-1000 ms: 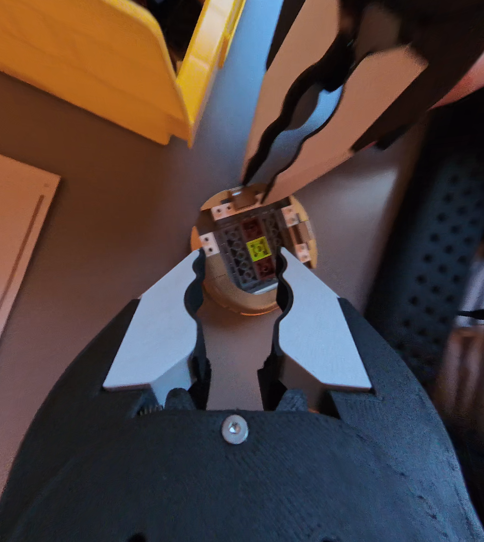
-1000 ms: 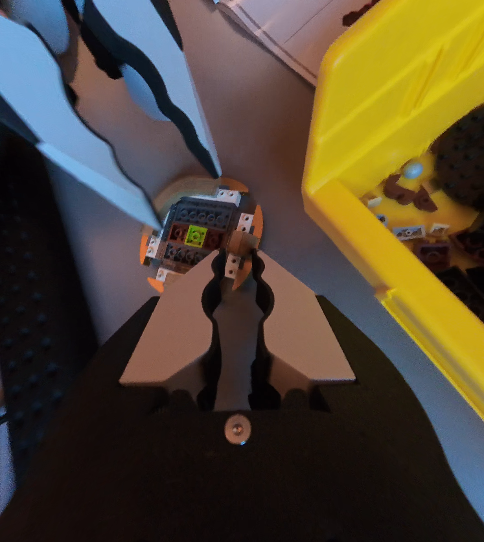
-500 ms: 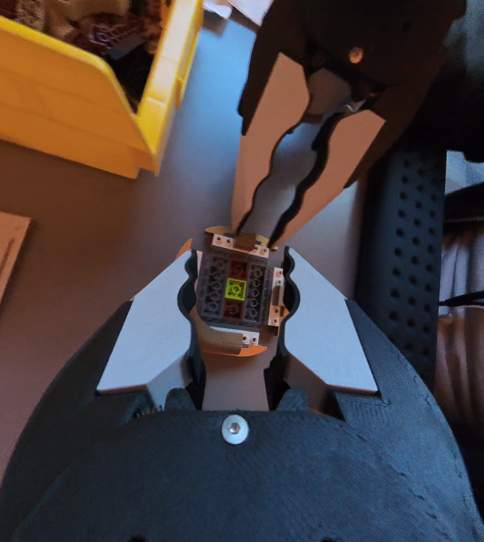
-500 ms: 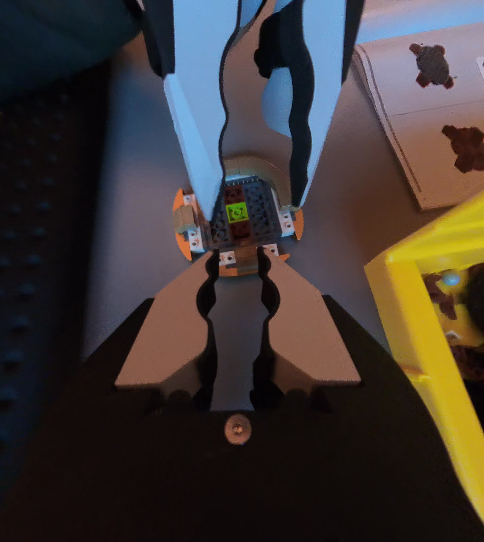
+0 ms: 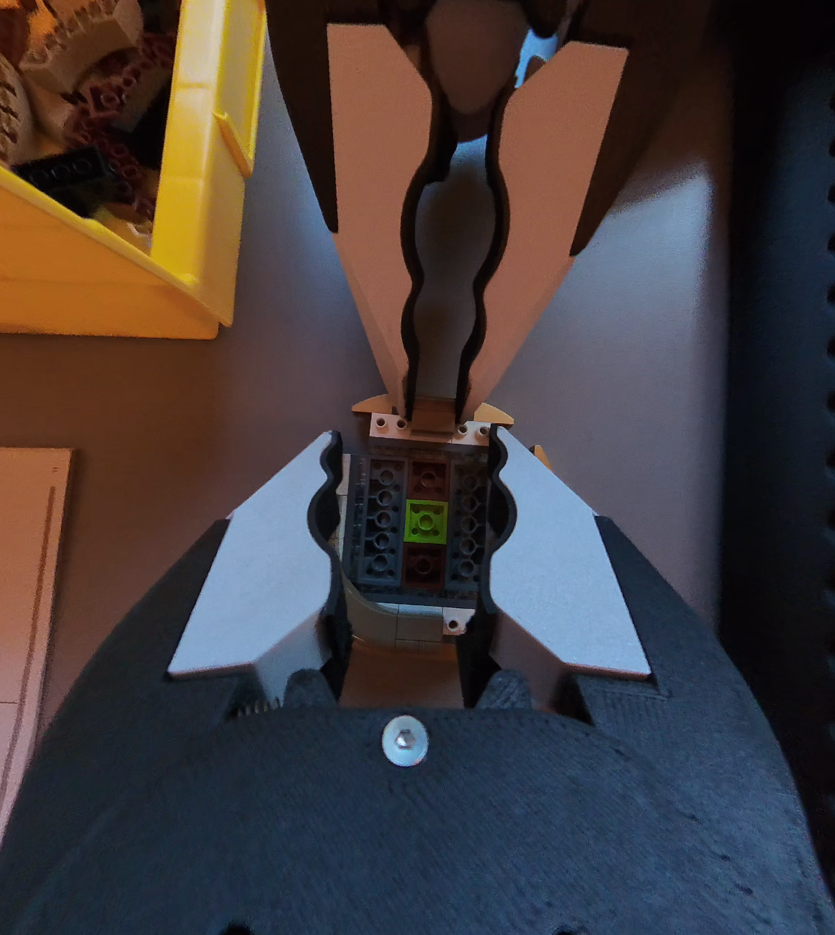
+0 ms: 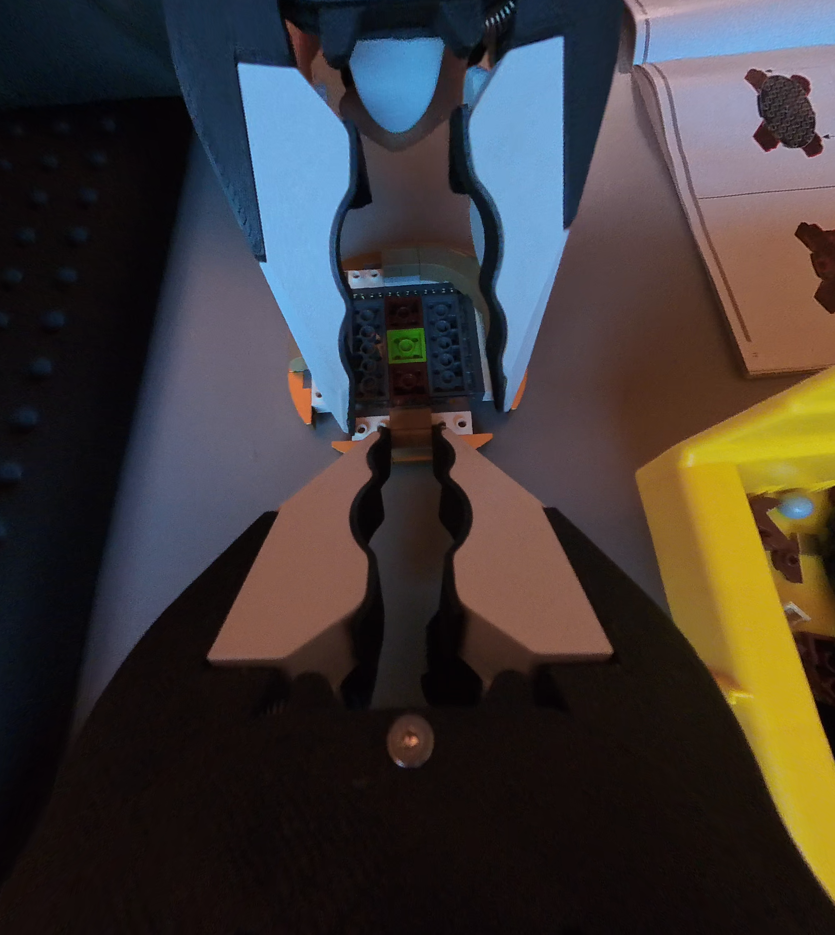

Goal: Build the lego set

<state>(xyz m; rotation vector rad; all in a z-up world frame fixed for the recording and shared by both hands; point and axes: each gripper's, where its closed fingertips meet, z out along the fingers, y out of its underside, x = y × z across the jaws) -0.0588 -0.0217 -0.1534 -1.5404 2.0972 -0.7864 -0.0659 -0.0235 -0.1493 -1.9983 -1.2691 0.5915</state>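
The left gripper (image 5: 412,511) has its jaws pressed on both sides of the lego model (image 5: 420,526), while the right gripper (image 6: 410,435) jaws pinch its small tan brick (image 6: 410,430).

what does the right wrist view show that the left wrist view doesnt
Only the right wrist view shows the printed build pictures on the instruction sheet, and the orange rim pieces at the model's edge.

Only the left wrist view shows the tan and brown bricks heaped in the yellow bin.

Both show the lego model with its lime green tile, the left gripper around the model's sides, and the right gripper closed on a tan piece at the model's end.
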